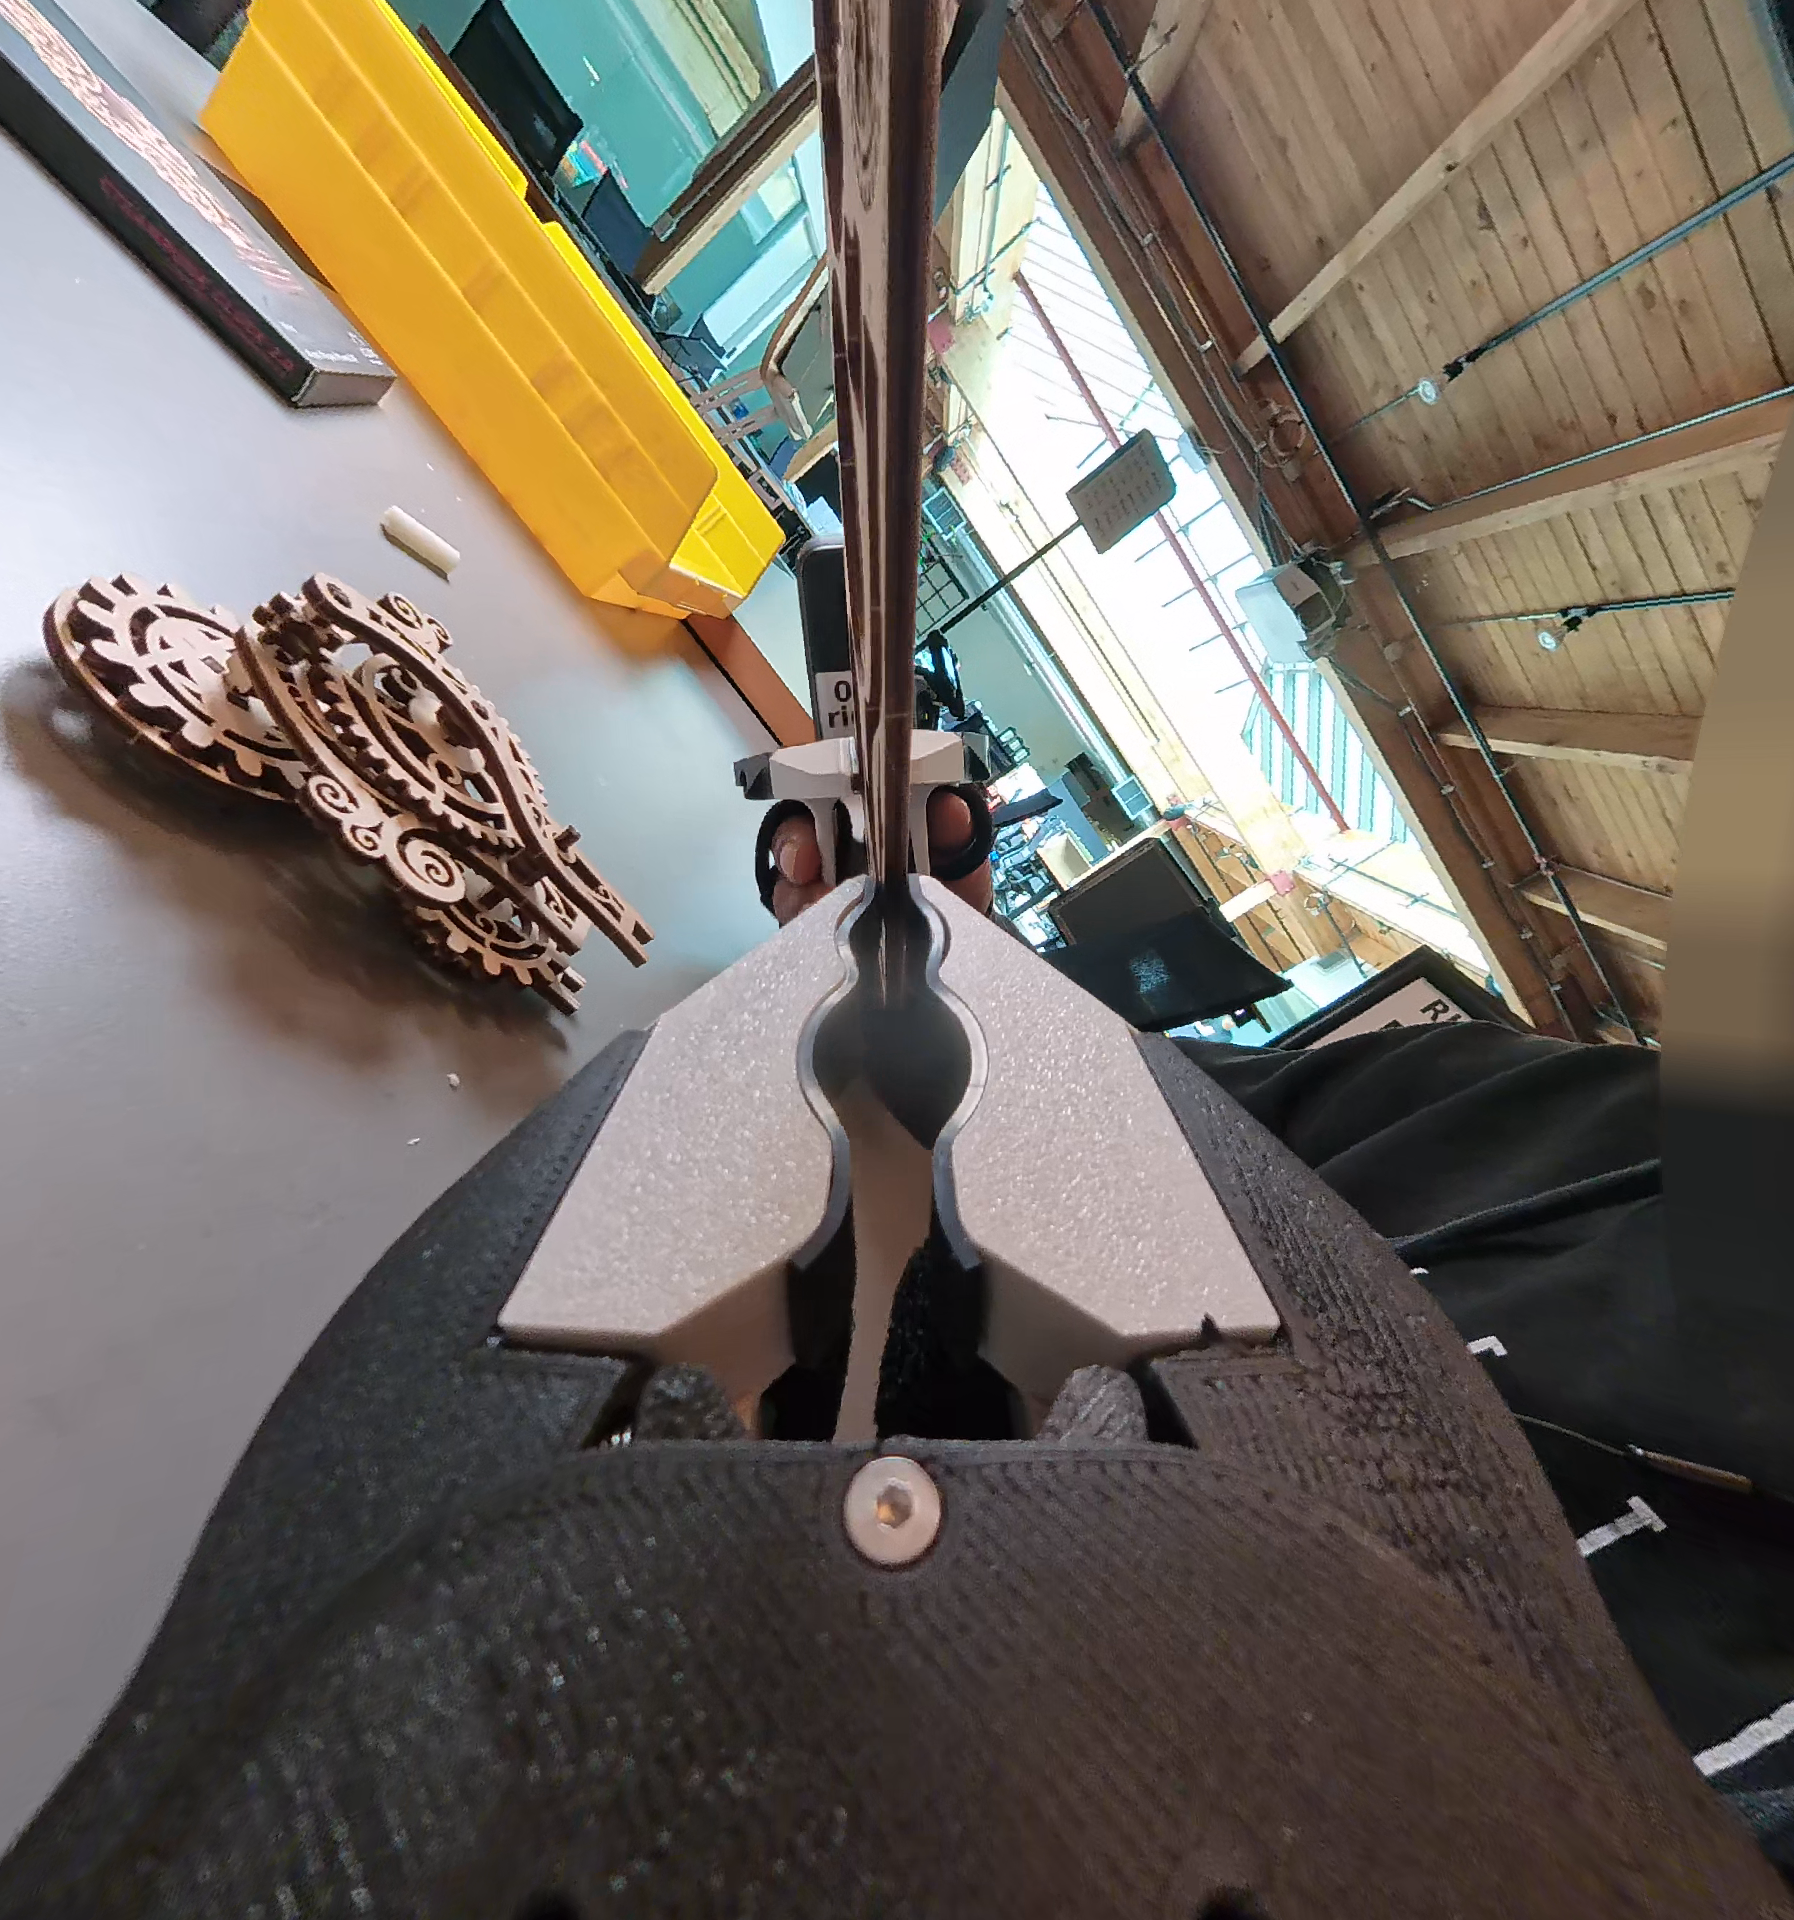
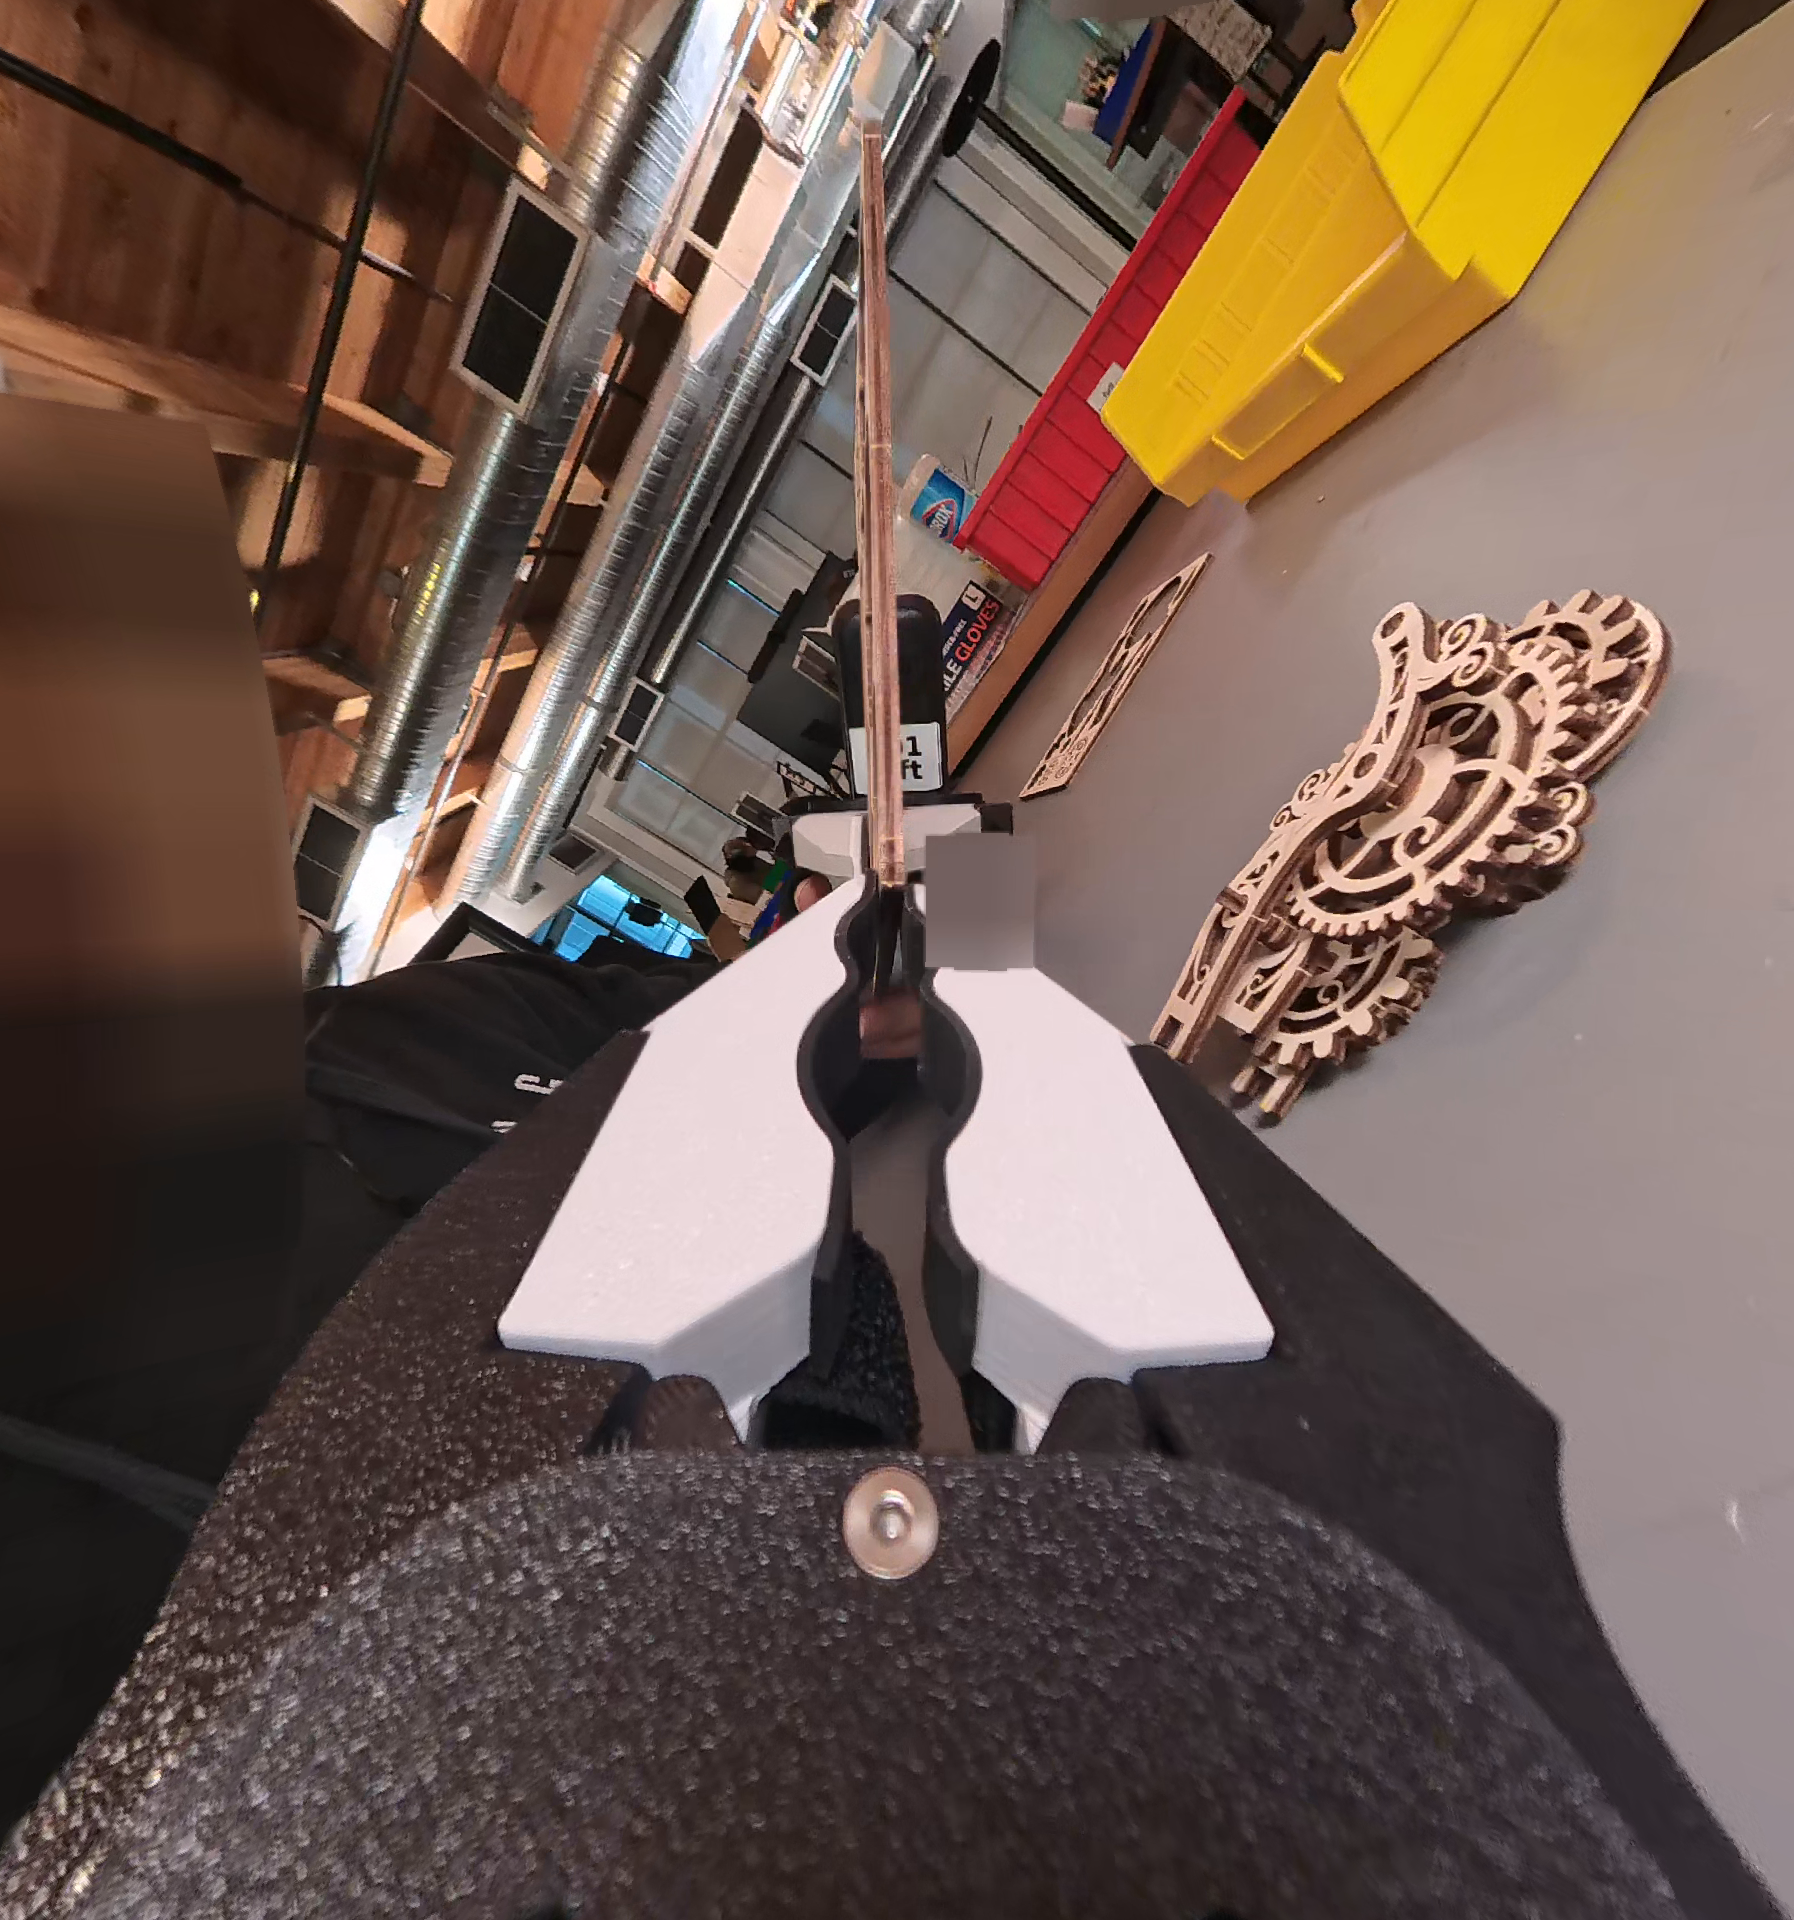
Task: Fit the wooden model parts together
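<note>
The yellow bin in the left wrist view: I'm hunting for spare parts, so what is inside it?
Nothing can be seen inside: the yellow bin shows only its ribbed outer wall and rim, which cover its interior. A small white piece lies on the table beside it.

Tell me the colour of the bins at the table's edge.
Yellow bins, with a red one behind them; clearest in the right wrist view.

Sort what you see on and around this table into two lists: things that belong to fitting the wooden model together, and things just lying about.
Belongs to the job:
thin wooden sheet, gripped edge-on by both claws
left claw
right claw
geared wooden model
flat fretwork panel

Just lying about:
yellow bins
red bin
dark box
small white piece
</note>
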`<state>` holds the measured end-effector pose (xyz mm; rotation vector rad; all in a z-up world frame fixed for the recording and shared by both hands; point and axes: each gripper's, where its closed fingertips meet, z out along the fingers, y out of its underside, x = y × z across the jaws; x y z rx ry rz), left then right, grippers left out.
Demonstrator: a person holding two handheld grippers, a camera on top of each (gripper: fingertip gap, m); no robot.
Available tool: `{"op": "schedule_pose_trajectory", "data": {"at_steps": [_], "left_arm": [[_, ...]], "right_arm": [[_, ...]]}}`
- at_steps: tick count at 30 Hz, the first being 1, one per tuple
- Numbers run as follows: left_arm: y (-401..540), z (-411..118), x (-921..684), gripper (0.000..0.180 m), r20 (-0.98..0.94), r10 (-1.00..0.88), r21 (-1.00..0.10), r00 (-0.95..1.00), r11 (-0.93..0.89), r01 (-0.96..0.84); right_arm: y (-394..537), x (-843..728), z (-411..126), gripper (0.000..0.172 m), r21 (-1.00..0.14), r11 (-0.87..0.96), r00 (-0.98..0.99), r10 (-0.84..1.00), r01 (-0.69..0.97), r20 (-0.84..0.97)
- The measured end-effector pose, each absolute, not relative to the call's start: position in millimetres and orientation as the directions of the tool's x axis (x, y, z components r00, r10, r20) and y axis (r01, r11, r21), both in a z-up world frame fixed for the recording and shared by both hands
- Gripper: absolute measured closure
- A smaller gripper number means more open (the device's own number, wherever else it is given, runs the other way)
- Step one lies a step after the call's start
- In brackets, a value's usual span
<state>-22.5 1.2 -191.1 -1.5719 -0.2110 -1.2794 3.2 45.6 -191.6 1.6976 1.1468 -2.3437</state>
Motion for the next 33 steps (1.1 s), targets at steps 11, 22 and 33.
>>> {"op": "schedule_pose_trajectory", "data": {"at_steps": [11, 22, 33], "left_arm": [[2.8, -183.9, -38.8, 0.179, 0.783, -0.454, -0.602, 0.426, -0.377, 0.704], [4.0, -189.2, -46.5, 0.179, 0.802, -0.426, -0.58, 0.419, -0.386, 0.717], [7.5, -197.9, -51.3, 0.18, 0.823, -0.383, -0.557, 0.419, -0.4, 0.728]], "right_arm": [[26.3, 3.7, -203.5, 0.17, -0.503, -0.696, -0.379, 0.343, 0.513, -0.86], [9.9, 3.1, -212.6, 0.17, -0.525, -0.642, -0.377, 0.367, 0.559, -0.851], [18.8, -3.1, -219.9, 0.167, -0.634, -0.594, -0.342, 0.537, 0.495, -0.771]]}}
